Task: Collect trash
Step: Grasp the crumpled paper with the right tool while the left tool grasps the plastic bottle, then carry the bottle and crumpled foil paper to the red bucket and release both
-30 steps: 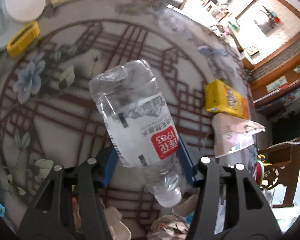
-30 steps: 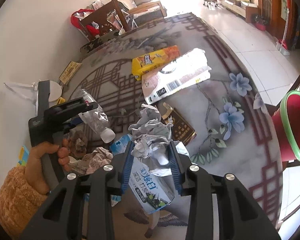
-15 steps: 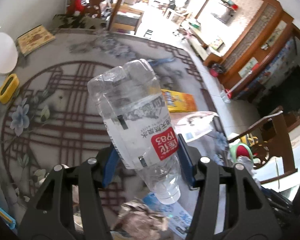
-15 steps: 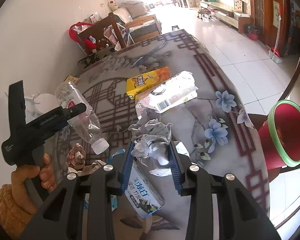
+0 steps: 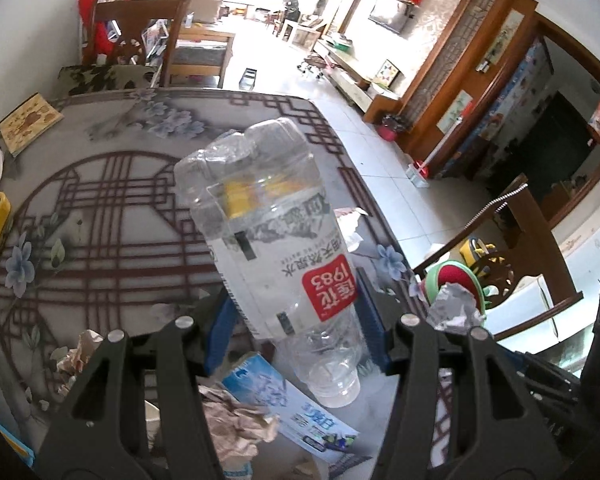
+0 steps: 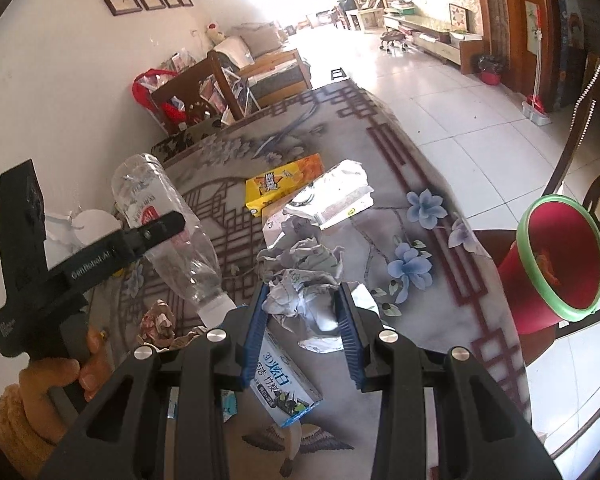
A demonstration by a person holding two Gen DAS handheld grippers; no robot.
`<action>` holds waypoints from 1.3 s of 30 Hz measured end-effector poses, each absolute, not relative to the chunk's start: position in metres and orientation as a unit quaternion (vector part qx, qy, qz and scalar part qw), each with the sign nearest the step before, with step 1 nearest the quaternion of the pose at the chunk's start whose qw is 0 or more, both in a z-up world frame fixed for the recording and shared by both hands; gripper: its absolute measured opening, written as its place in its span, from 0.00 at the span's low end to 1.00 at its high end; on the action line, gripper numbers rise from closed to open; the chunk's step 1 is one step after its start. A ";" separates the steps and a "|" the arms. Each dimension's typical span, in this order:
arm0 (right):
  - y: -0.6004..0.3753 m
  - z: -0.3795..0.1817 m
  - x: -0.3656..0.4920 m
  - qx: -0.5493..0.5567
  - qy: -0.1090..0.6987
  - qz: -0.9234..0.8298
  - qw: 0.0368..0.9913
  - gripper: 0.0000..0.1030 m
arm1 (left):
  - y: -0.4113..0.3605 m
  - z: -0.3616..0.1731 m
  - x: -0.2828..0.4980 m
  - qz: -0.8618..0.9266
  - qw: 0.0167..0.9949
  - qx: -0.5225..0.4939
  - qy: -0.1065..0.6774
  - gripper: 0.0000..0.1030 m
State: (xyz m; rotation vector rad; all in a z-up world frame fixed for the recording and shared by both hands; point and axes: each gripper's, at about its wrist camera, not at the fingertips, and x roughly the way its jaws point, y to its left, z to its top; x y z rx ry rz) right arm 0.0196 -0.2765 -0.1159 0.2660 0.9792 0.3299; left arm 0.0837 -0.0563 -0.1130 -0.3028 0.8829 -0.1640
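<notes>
Both grippers carry trash: the left gripper [image 5: 296, 332] clamps a bottle [image 5: 276, 240], the right gripper [image 6: 302, 336] clamps crumpled paper [image 6: 300, 284]. Next, I think, both must reach the red bin [image 6: 556, 256], right of them.

Black grippers [image 6: 303, 332] with blue ribbed pads [image 6: 256, 338], silver screws [image 6: 217, 335], white lettering; fuzzy orange sleeve [image 6: 16, 420].

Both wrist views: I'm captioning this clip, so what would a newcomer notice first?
First, the clear plastic bottle clamped cap-down in the left gripper, above the patterned table. Next, the crumpled paper pinched in the right gripper, and the red bin with its green rim beyond the table's right edge.
</notes>
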 end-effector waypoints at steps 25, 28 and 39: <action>-0.321 -0.113 -0.013 0.164 0.454 0.123 0.867 0.33 | -0.103 -0.090 0.061 -0.119 0.900 -0.103 0.406 0.52; -0.328 -0.114 -0.016 0.168 0.455 0.119 0.867 0.33 | -0.108 -0.092 0.061 -0.123 0.898 -0.102 0.410 0.52; -0.354 -0.117 -0.022 0.179 0.454 0.097 0.867 0.33 | -0.132 -0.094 0.063 -0.141 0.895 -0.093 0.413 0.52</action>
